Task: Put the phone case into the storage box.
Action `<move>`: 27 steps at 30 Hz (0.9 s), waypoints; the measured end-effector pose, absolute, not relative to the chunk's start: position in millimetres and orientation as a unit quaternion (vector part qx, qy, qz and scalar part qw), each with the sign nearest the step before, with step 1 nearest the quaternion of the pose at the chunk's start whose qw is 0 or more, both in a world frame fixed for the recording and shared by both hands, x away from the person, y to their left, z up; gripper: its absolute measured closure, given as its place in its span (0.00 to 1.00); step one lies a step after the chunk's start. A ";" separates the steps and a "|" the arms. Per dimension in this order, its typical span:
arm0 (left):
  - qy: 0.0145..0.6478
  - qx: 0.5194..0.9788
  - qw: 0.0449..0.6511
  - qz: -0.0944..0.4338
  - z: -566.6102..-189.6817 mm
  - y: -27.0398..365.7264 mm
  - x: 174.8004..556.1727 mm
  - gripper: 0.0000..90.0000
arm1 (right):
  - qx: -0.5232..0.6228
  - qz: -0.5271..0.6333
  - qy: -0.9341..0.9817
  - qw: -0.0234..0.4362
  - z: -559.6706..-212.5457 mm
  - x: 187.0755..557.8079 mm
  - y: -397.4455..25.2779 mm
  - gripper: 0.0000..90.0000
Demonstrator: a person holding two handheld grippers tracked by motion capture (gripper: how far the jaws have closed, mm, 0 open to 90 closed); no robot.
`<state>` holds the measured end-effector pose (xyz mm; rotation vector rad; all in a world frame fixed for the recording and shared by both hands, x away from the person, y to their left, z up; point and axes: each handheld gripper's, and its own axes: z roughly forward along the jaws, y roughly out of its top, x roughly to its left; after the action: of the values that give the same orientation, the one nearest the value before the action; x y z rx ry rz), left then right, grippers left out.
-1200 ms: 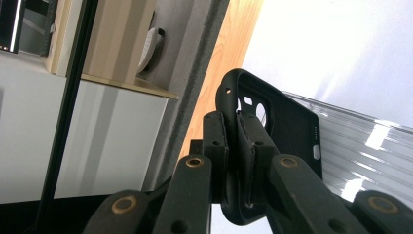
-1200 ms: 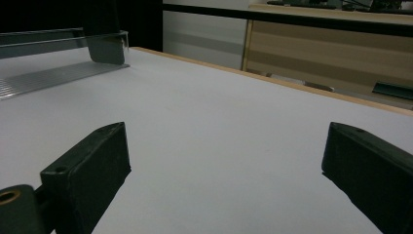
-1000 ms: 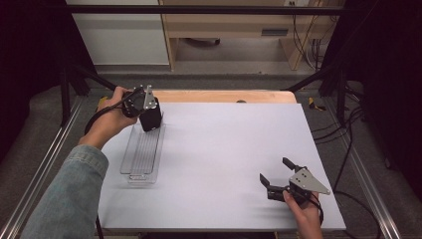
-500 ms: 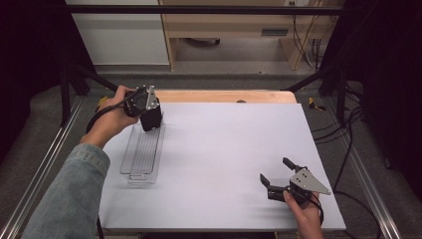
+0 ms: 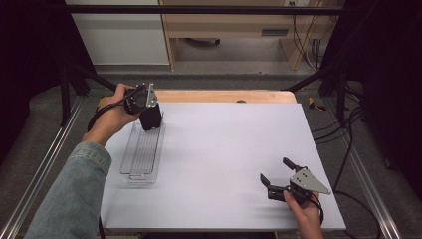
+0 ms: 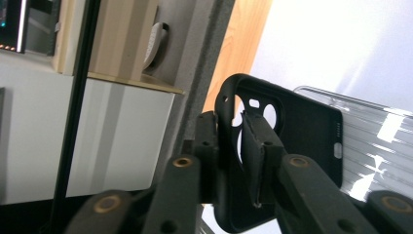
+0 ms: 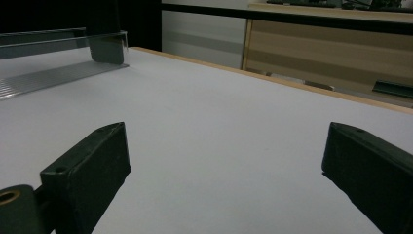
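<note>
I have a black phone case pinched in my left gripper, its jaws clenched on the case's edge right beside the camera cut-out. In the left gripper view one jaw sits inside the shell and the other outside, with the rest of the case reaching away past the jaw tips. From the high view the case hangs directly under that gripper, its lower end at the far end of a clear plastic tray; I cannot tell whether case and tray touch. The tray is ribbed along its floor and runs from beneath the gripper back toward my side of the desk.

My left hand wraps the gripper body, a denim sleeve behind it, and the cable loops down off the wrist.

My right gripper is well apart from all this, low over the near right part of the desk, released: both jaws stand wide with bare white surface between them. Looking along them in the right gripper view, the tray lies far ahead and to the left, with the dark case standing at its end.
</note>
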<state>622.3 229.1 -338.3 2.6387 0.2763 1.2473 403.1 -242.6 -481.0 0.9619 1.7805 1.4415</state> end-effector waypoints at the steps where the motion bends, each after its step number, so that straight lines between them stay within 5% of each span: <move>1: 0.094 0.895 0.105 0.423 -338.3 229.1 622.3 0.80 | 0.366 0.549 0.679 0.323 -481.0 403.1 -242.5 0.04; 11: 0.162 0.861 0.142 0.461 -330.0 231.7 619.8 0.49 | 0.365 0.550 0.679 0.322 -480.7 402.8 -241.5 0.04; 27: 0.184 0.858 0.151 0.454 -334.2 234.9 616.0 0.40 | 0.365 0.550 0.679 0.322 -480.5 402.7 -241.5 0.04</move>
<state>616.0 234.9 -334.2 2.4644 0.5268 1.3041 402.7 -241.5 -480.5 0.9591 1.7829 1.4445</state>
